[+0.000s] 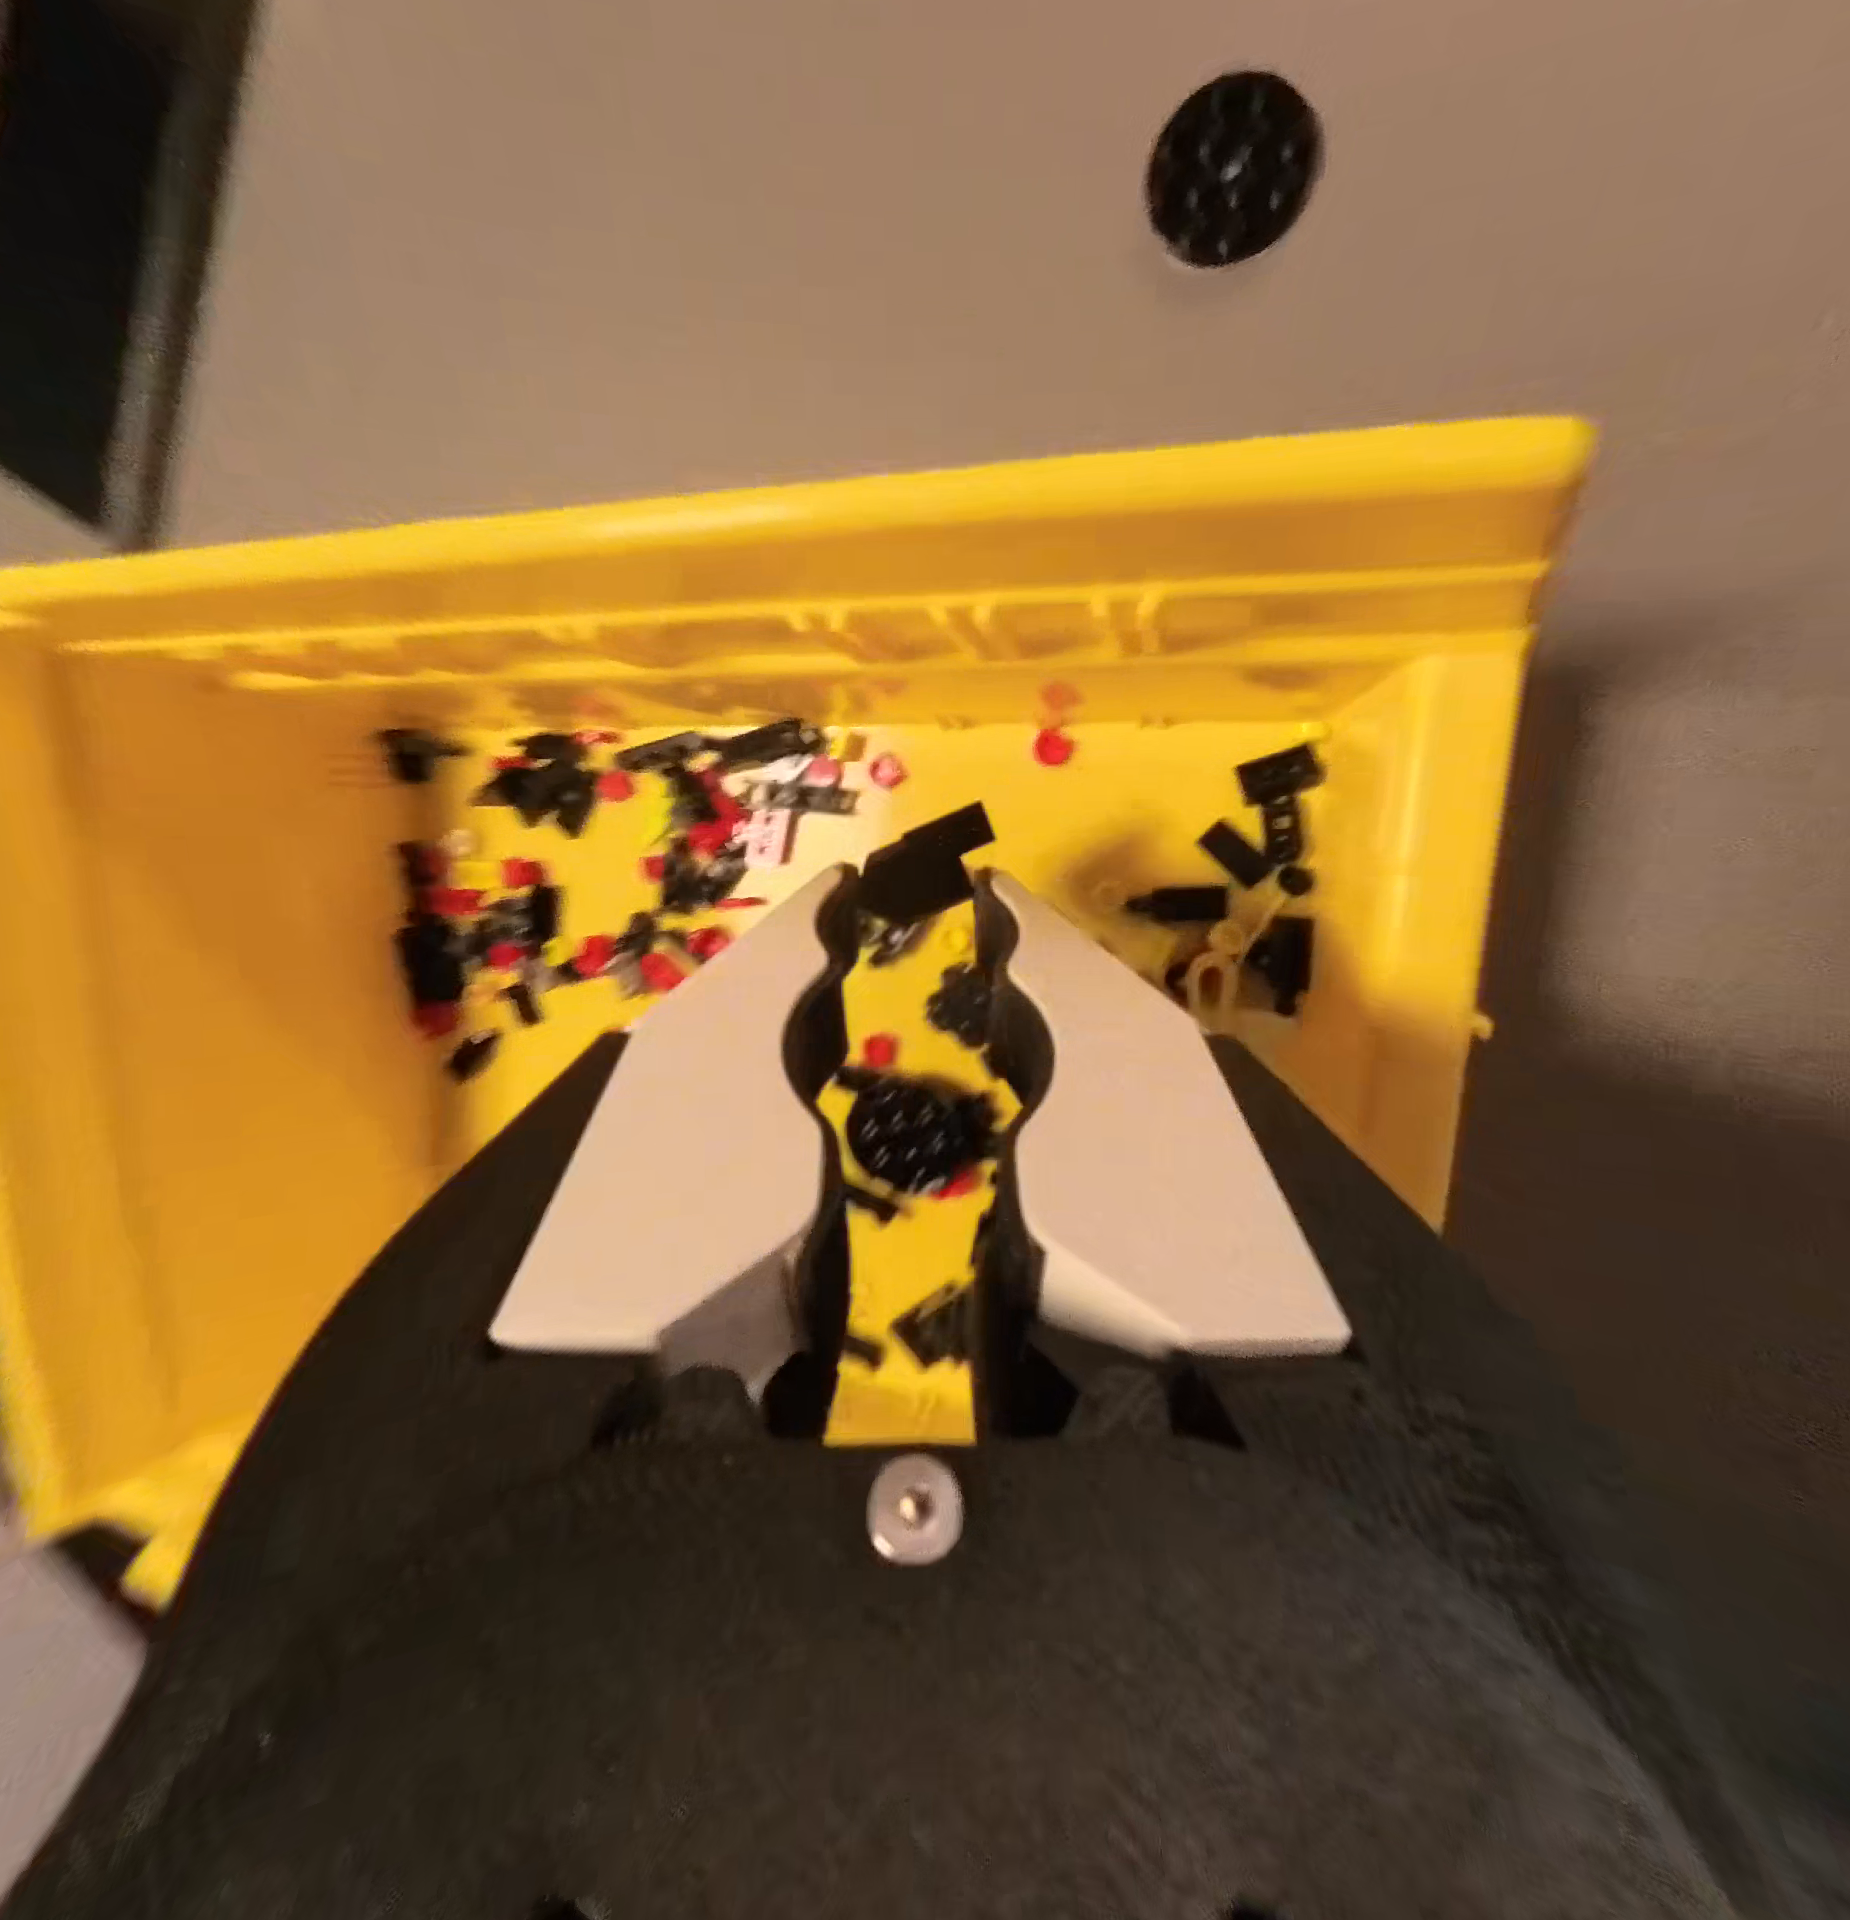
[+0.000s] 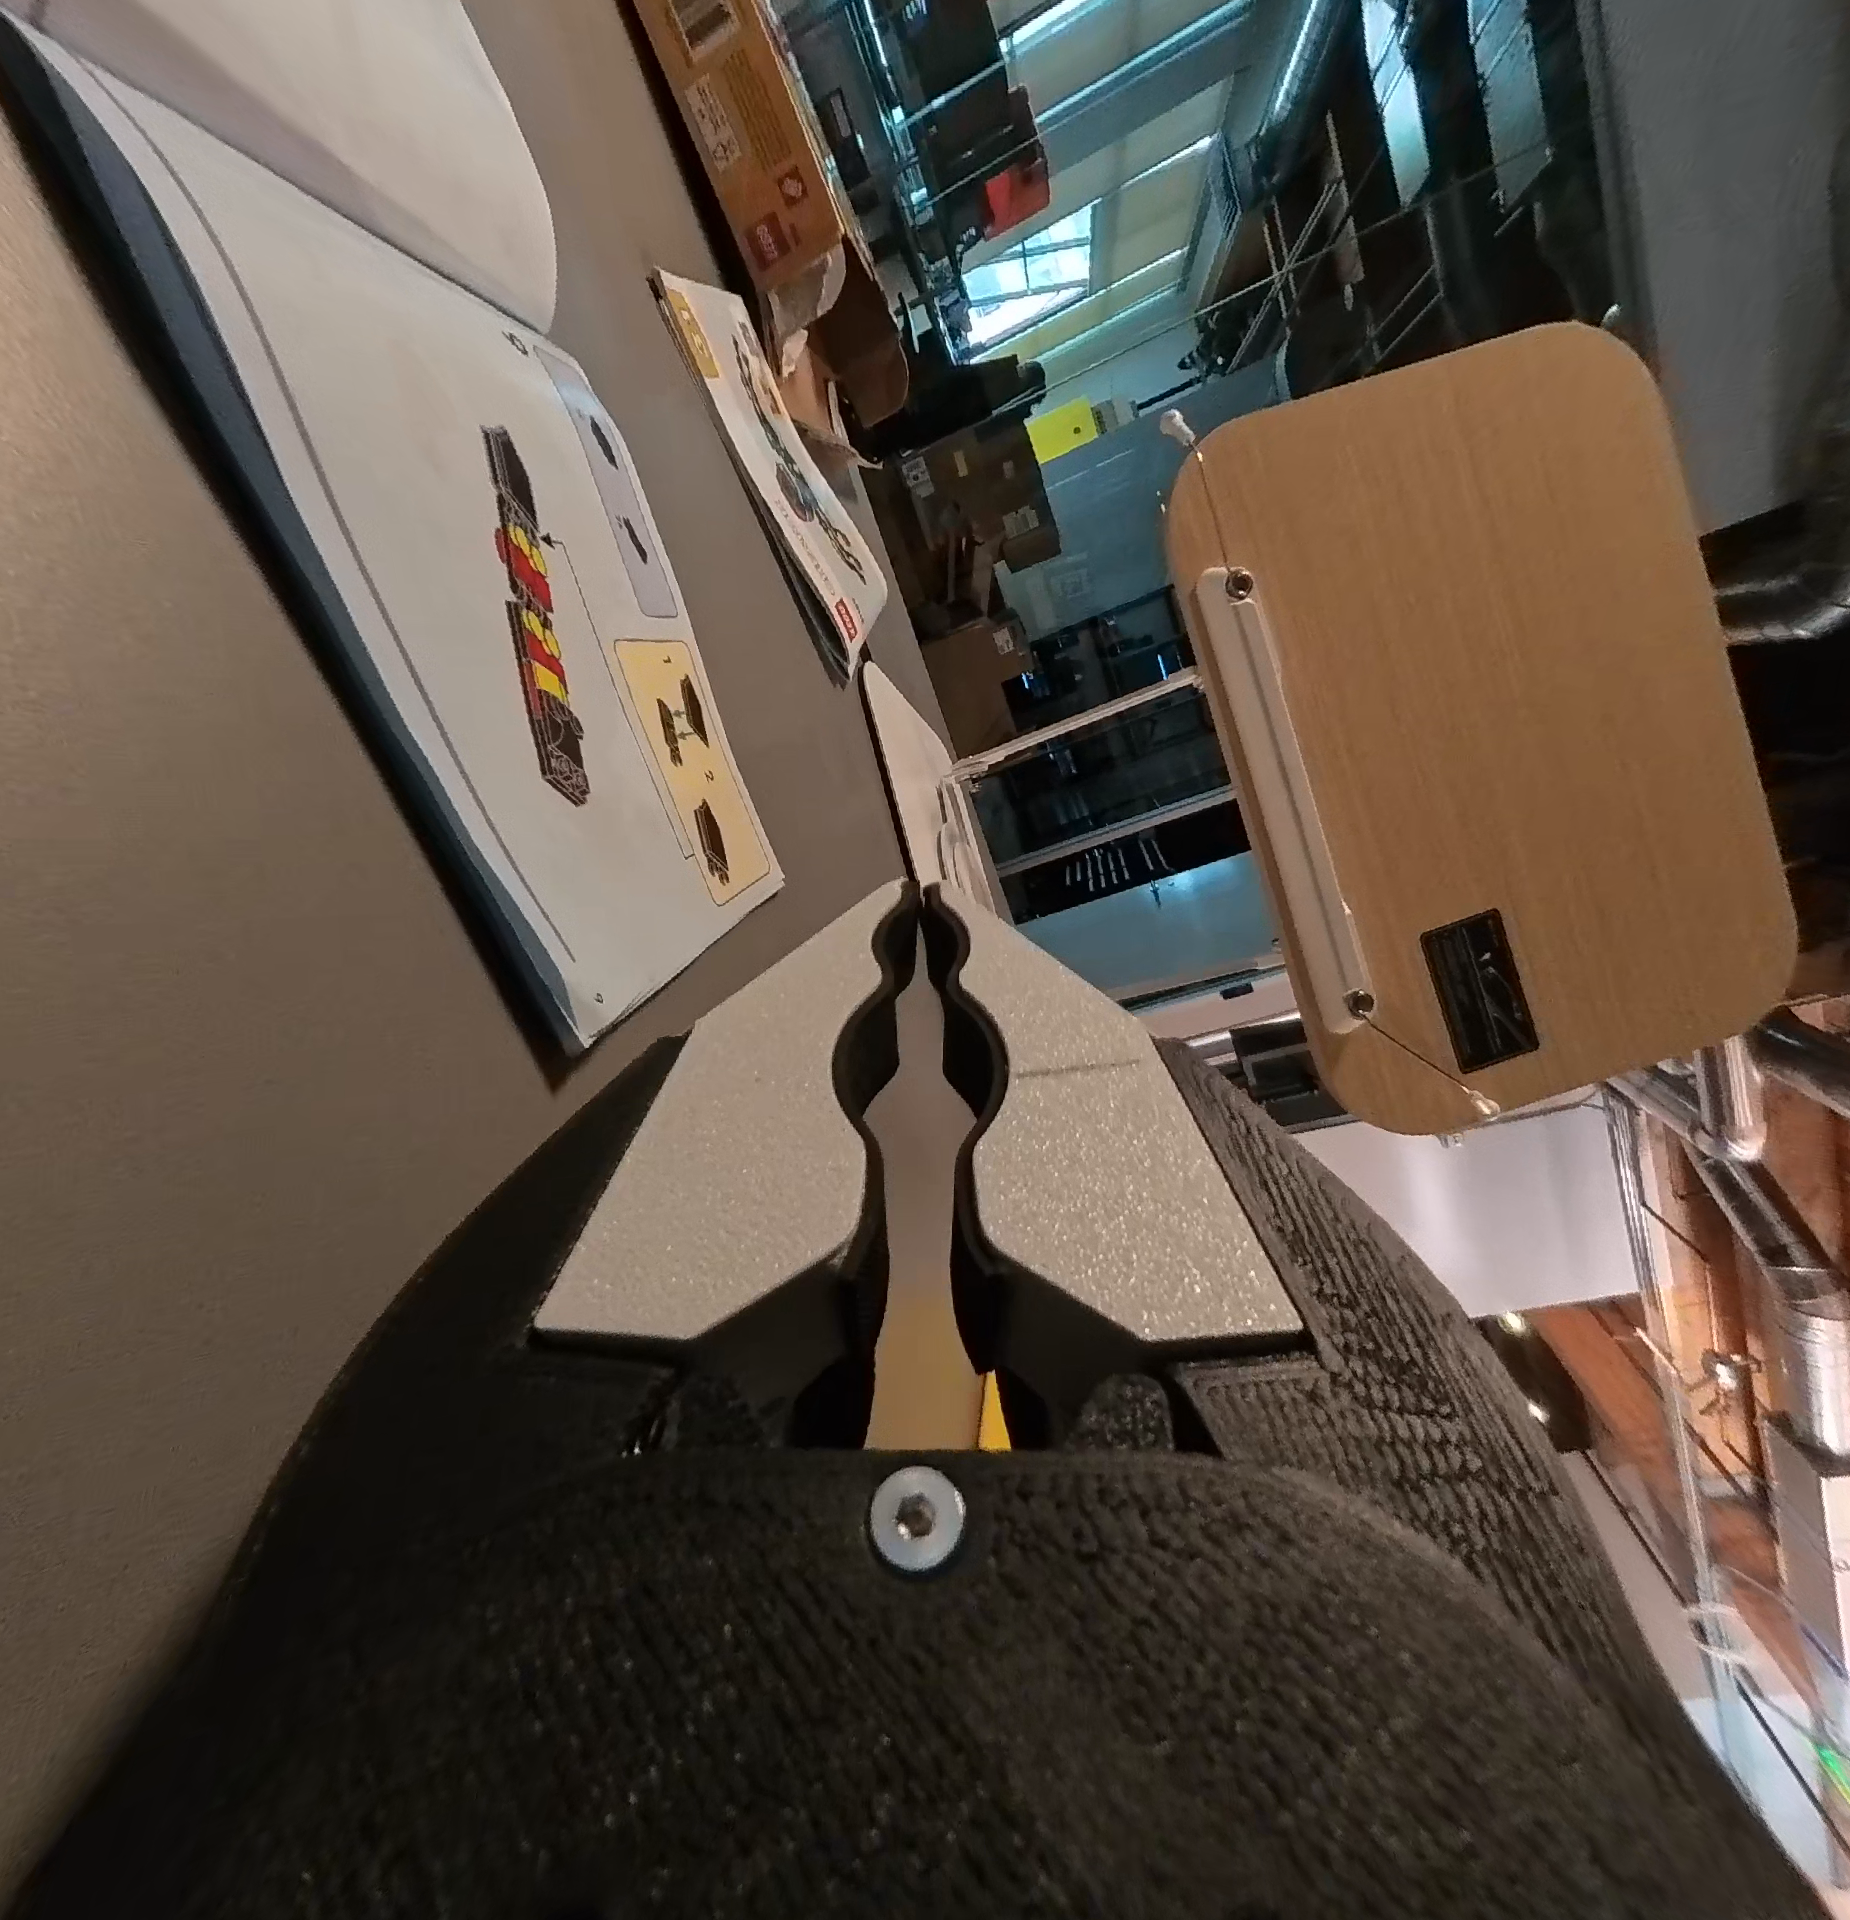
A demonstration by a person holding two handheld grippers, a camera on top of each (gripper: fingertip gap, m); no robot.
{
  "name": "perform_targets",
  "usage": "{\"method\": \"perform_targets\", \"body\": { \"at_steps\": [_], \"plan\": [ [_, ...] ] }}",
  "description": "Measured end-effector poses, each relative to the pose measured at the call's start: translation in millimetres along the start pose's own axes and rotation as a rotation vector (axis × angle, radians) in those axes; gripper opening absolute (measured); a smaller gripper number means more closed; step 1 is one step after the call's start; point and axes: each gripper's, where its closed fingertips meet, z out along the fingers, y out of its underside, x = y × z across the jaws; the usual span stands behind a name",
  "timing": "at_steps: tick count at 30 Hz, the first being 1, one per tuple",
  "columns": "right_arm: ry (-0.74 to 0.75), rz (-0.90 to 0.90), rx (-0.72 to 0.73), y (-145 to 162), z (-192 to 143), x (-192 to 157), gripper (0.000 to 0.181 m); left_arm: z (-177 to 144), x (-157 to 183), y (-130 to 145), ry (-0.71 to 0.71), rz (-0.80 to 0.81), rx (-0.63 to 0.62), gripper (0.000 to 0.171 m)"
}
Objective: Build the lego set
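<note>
- My left gripper is nearest the lens in the left wrist view: black body, grey finger shells, one silver screw at the base.
- Its jaws are clenched on a black lego piece, pinched at the fingertips and tilted; the view is motion-blurred, so the piece's exact shape cannot be told.
- Below lies a yellow bin on a grey table.
- Bin contents, left to right: a dense scatter of red and black pieces; a round black studded piece seen through the finger gap; a smaller group of black pieces at the right wall.
- A round black disc lies on the table beyond the bin, well apart from it.
- My right gripper is nearest the lens in the right wrist view; its jaws are closed tip to tip with nothing between them.
- The view is rolled sideways, with the table running up the left.
- Left to right: an open instruction booklet showing a black, red and yellow assembly diagram with step insets; a second leaflet farther off; a cardboard box with printed labels; a wood-grain panel bearing a white strip and a small black label.
- Printed writing is present on the booklet, leaflet, box and label; it is not reproduced here.
</note>
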Motion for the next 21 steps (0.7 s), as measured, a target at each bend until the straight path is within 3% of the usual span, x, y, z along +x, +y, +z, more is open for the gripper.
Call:
{"method": "perform_targets", "body": {
  "at_steps": [5, 8, 11, 14, 17, 19, 21],
  "plan": [
    [-0.001, 0.019, 0.024, -3.3, -1.4, 1.0, 0.000, -22.9, -8.2, 7.8, -0.139, 0.178, -0.243, 0.021],
    [-0.005, 0.028, 0.042, -6.2, -2.6, 1.0, 0.000, -28.0, -4.8, 0.1, -0.155, 0.232, -0.265, 0.021],
    [-0.003, 0.039, 0.067, -10.5, -4.0, 2.1, 0.000, -44.6, 8.3, -41.6, -0.160, 0.199, -0.080, 0.021],
    [-0.010, 0.047, 0.097, -15.4, -4.4, 1.5, 0.000, -66.5, 41.7, -118.7, -0.117, 0.146, 0.248, 0.021],
    [-0.027, 0.044, 0.135, -21.9, -5.4, -1.6, 0.000, -67.7, 112.3, -199.6, 0.111, 0.075, 0.558, 0.021],
    [-0.036, 0.055, 0.155, -24.5, -5.6, -2.2, 0.000, -46.0, 145.0, -225.1, 0.186, 0.033, 0.578, 0.021],
    [-0.041, 0.078, 0.170, -25.4, -5.2, -1.1, 0.000, -10.4, 168.6, -230.3, 0.224, 0.038, 0.487, 0.021]
  ]
}}
